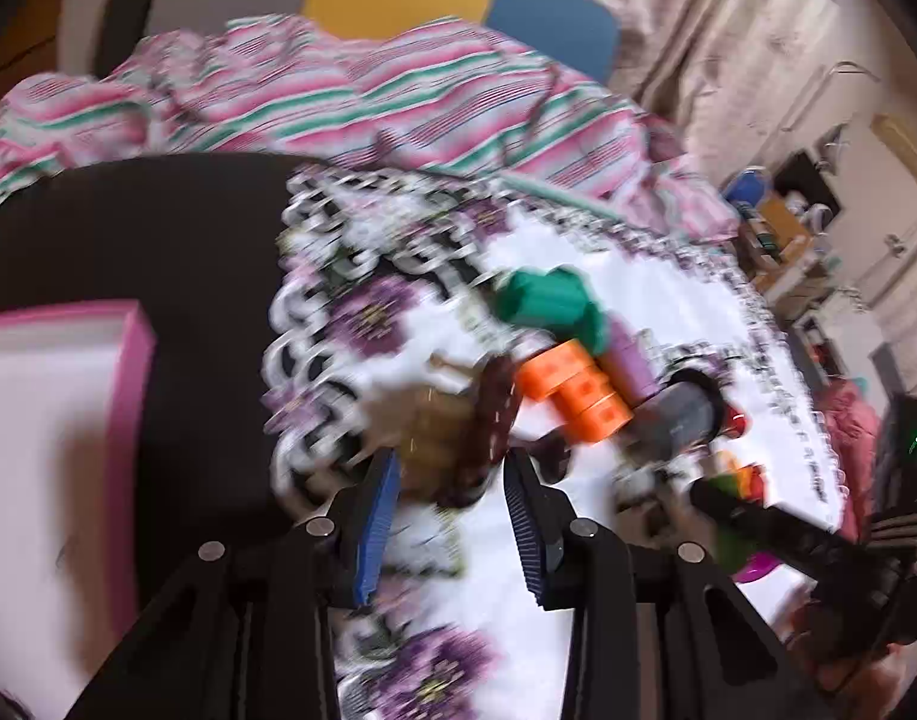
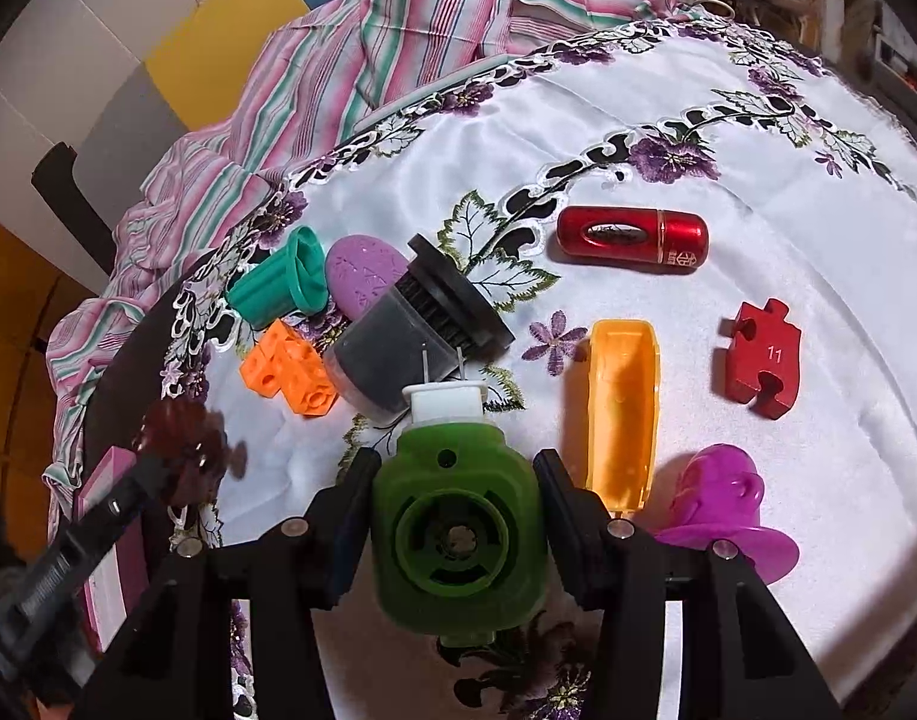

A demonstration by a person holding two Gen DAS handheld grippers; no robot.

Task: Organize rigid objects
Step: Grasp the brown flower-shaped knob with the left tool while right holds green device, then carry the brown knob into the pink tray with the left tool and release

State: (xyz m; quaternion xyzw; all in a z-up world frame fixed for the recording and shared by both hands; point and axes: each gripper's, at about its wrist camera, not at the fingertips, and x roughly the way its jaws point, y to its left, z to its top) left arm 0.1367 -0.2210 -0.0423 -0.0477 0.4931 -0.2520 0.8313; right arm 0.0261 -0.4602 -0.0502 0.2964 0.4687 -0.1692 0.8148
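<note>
Right tongs [image 2: 455, 516] grip a green plug [image 2: 458, 534]; left tongs [image 1: 449, 516] clasp a blurred brown piece [image 1: 458, 438]. Judgement: lift each straight, avoiding the neighbouring pile.

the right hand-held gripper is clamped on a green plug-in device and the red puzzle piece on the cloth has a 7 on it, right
Nearly. The right hand-held gripper is indeed clamped on the green plug-in device, but the red puzzle piece on the white embroidered tablecloth is printed with 11, not 7. The right wrist view shows the number clearly.
</note>
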